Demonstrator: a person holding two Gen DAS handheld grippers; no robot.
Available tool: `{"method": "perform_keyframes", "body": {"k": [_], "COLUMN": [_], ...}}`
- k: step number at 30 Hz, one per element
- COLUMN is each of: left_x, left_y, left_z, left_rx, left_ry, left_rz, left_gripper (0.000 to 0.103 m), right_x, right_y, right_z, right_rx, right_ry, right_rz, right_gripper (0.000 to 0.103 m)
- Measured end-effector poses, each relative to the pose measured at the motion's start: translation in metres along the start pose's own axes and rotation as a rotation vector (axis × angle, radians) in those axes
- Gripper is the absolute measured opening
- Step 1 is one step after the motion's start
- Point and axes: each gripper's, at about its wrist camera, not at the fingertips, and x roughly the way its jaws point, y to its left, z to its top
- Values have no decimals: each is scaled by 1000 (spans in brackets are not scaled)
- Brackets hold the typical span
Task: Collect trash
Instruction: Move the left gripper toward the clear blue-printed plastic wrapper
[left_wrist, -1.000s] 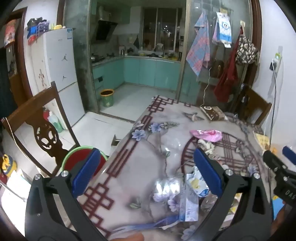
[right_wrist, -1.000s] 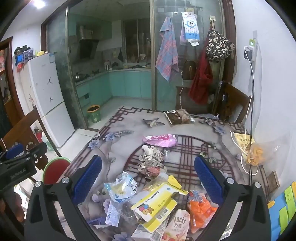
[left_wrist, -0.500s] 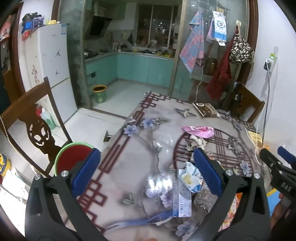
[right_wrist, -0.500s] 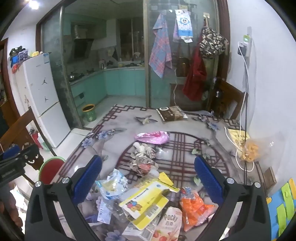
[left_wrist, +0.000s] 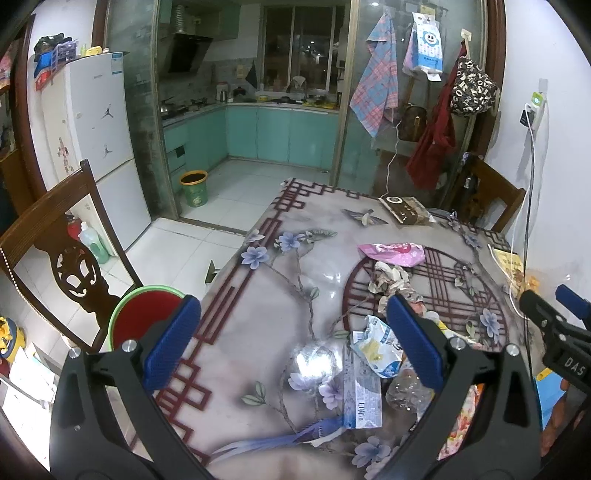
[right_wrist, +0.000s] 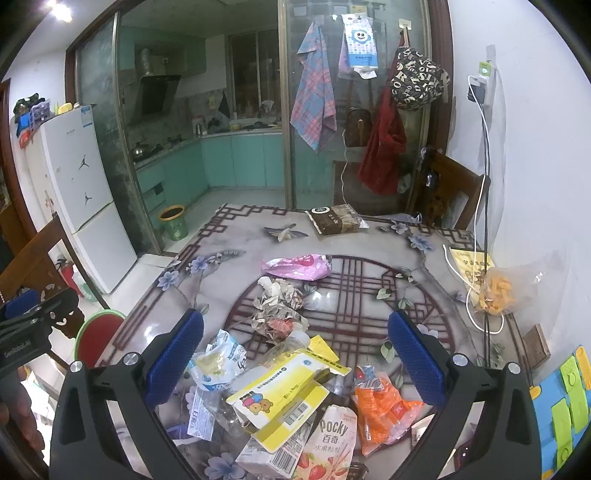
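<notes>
- Here, both grippers hang over the table (right_wrist: 369, 236), each with jaws spread wide and nothing between them.
- Left gripper (left_wrist: 295, 339): released, above the table's near left edge, close to the bin (left_wrist: 142, 314) that stands on the floor beside the chair (left_wrist: 48, 229). Likely placed there to ferry pieces from table to bin.
- Right gripper (right_wrist: 295, 350): released, poised over the thickest litter, probably so it can pick first.
- Trash lies heaped at the near end of the table: yellow box (right_wrist: 280, 397) on top, Pocky pack (right_wrist: 328, 443) and orange wrapper (right_wrist: 380, 406) just beside it, blue-white pouch (right_wrist: 218, 362) to its left, crumpled paper (right_wrist: 277, 306) behind, pink bag (right_wrist: 299, 266) farther back.
- A crushed clear bottle (left_wrist: 406, 391) shows under the pile in the left view.
- Brown packet (right_wrist: 336, 219) sits well apart at the far end; trash or not, cannot tell.
- Judgement: nothing collected yet by either gripper; the yellow box is the easiest first grab, being topmost.
- Risk: thin wrappers may slide on the glossy top.
</notes>
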Motion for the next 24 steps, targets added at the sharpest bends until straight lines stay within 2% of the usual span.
{"method": "perform_keyframes", "body": {"k": [12,21,24], "left_x": [13,39,59], "left_y": [2,-22,-29], "left_z": [-3,-15,-25], "left_rx": [-3,37,52], "left_ry": [33,106,163], "left_rz": [8,-98,-120], "left_gripper": [99,99,97], "right_x": [5,16,21], "right_y": [4,-15,-22], "right_z": [0,4,5], "right_rx": [-6,18,26], "right_ry": [9,18,29], "right_rz": [-4,-22,-27], "right_gripper": [96,96,96]}}
